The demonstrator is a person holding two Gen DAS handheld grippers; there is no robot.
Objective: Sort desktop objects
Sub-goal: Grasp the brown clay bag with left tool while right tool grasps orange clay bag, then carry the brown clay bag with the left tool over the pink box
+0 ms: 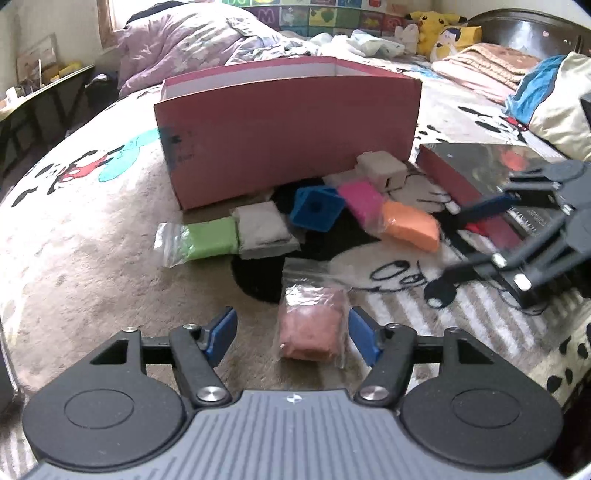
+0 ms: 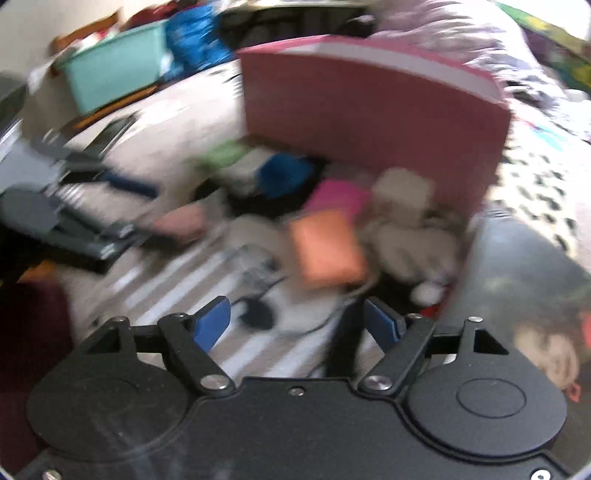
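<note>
In the left wrist view my left gripper (image 1: pixel 291 338) is open, low over the bed blanket. A salmon clay block in a clear bag (image 1: pixel 314 328) lies between its blue pads, close to the right pad and apart from the left one. Further off lie a green bagged block (image 1: pixel 210 240), a grey one (image 1: pixel 264 230), a blue cube (image 1: pixel 316 208), a magenta block (image 1: pixel 360 205), an orange block (image 1: pixel 410 225) and a beige cube (image 1: pixel 380 168). Behind them stands a pink box (image 1: pixel 288 136). My right gripper (image 2: pixel 297 325) is open and holds nothing, with the orange block (image 2: pixel 325 251) just ahead of it.
A dark book (image 1: pixel 480 177) lies to the right of the pile, under my right gripper (image 1: pixel 465 243). Crumpled bedding (image 1: pixel 192 40) and plush toys (image 1: pixel 439 26) fill the far end of the bed. The right wrist view is blurred; a teal bin (image 2: pixel 114 74) shows at its far left.
</note>
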